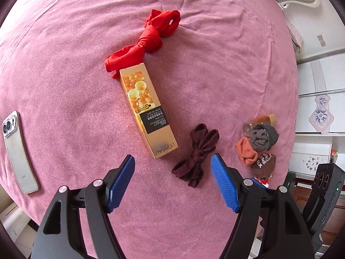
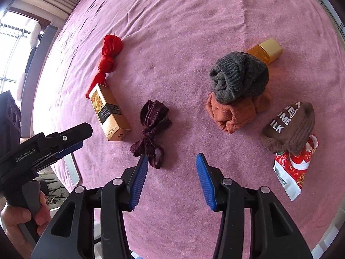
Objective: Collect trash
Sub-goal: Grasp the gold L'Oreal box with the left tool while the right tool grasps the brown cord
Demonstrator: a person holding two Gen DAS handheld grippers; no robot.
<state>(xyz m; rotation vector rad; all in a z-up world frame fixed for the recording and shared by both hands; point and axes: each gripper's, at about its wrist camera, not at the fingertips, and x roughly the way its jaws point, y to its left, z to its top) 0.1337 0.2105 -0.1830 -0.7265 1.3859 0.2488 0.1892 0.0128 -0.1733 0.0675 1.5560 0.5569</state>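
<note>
- Blue ribbed pads line both claws; the left gripper (image 1: 172, 161) and the right gripper (image 2: 171, 161) each stand with jaws spread apart, holding nothing, above the bed.
- Just ahead of both lies a knotted maroon stocking (image 2: 152, 131), touching neither claw as far as can be seen.
- Beside it a gold L'Oreal box (image 1: 146, 110) lies flat, its far end touching or overlapping a knotted red stocking (image 1: 148, 41).
- To the right, a grey rolled sock (image 2: 239, 77) sits on an orange one (image 2: 230, 114) and hides most of an amber bottle with a gold cap (image 2: 268, 50).
- A brown lettered sock (image 2: 291, 125) covers the top of a red snack wrapper (image 2: 291, 170); the print on both is only partly readable.
- A phone (image 1: 17, 151) lies face down at the left edge.
- Everything rests on a creased pink bedspread (image 2: 194, 21); a bright window (image 2: 13, 49) and white cabinets (image 1: 319, 82) are cut off at the rims.
</note>
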